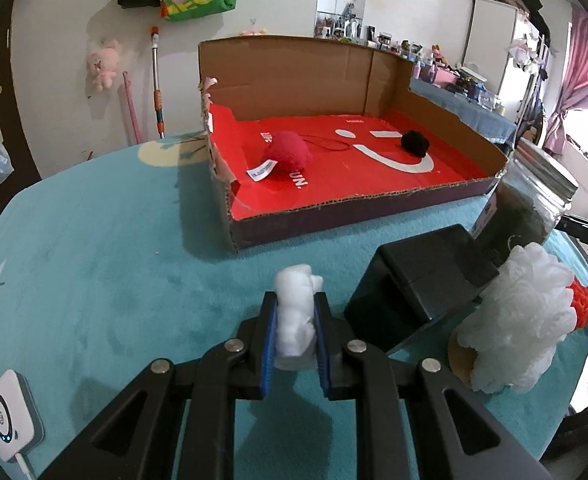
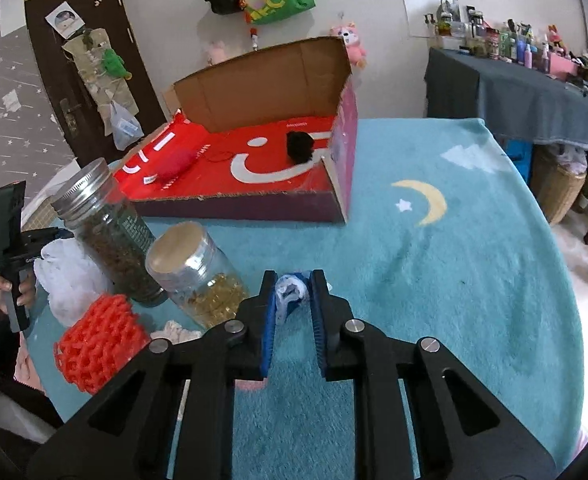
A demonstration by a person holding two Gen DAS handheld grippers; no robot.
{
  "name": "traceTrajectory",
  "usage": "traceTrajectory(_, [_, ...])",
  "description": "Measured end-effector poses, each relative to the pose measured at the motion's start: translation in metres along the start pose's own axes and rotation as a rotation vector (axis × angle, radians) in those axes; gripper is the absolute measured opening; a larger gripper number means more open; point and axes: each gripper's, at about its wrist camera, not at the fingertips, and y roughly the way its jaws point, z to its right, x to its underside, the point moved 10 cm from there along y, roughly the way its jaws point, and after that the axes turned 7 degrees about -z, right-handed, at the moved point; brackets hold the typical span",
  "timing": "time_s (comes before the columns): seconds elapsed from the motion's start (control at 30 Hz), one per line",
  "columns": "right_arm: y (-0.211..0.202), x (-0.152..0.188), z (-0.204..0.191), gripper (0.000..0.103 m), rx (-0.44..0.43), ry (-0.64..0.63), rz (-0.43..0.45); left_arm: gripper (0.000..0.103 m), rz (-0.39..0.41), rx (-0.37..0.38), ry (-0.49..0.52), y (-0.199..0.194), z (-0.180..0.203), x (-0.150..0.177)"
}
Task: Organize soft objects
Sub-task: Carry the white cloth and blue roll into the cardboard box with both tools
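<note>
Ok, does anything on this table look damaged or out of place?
Yes: the cardboard box's left wall is ragged and torn along its top edge. The jars stand upright and nothing is spilled.

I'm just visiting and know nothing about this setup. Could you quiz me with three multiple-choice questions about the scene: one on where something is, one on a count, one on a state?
1. Where is the black pompom?
A. Inside the cardboard box
B. On the blue rug
C. Inside a jar

2. How many soft things lie in the box?
A. One
B. Two
C. Four

3. What is the left gripper doing?
A. Hanging open
B. Squeezing a white cotton wad
C. Holding a jar

Answers: 1 A, it sits on the red box floor. 2 B, only the red plush and the black pompom are there. 3 B, the white wad fills the gap between its jaws.
</note>
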Motion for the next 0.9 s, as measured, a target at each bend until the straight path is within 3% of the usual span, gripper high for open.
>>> traceTrajectory(0.2, [-0.013, 0.004, 0.007, 0.014, -0.008, 0.043, 0.015, 0.018, 0.0, 0.03, -0.004, 0.002, -0.001, -0.003])
traceTrajectory(0.43, [-0.024, -0.025, 0.005, 0.014, -0.123, 0.082, 0.085, 0.018, 0.049, 0.095, 0.042, -0.008, 0.004, -0.028])
traceTrajectory(0.7, [-0.014, -0.056, -0.009, 0.014, -0.252, 0.078, 0.099, 0.018, 0.052, 0.145, 0.078, -0.012, 0.004, -0.052])
traceTrajectory(0.9, [-0.001, -0.077, -0.025, 0.014, -0.286, 0.037, 0.091, 0.018, 0.041, 0.186, 0.099, -0.008, 0.017, -0.073])
